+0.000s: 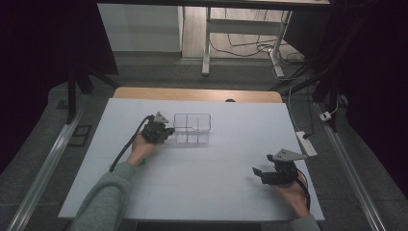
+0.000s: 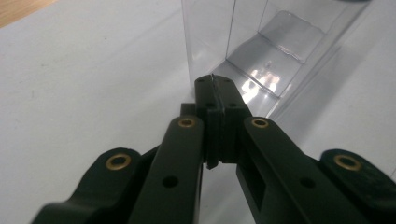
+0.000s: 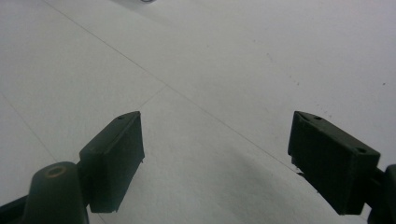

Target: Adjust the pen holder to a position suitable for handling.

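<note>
- Clear plastic organizer (image 1: 192, 128) sits on the white table (image 1: 202, 192) in the high view, toward the far middle; the left gripper (image 1: 166, 134) is just beside the organizer's left wall, and the right gripper (image 1: 257, 174) rests well apart from it, near the table's right front.
- Left gripper view: left gripper (image 2: 214, 84) has its jaws pressed together with nothing between them, tips right at the organizer's (image 2: 280, 42) near corner.
- Right gripper view: right gripper (image 3: 215, 158) jaws stand wide over bare table (image 3: 210, 70).
</note>
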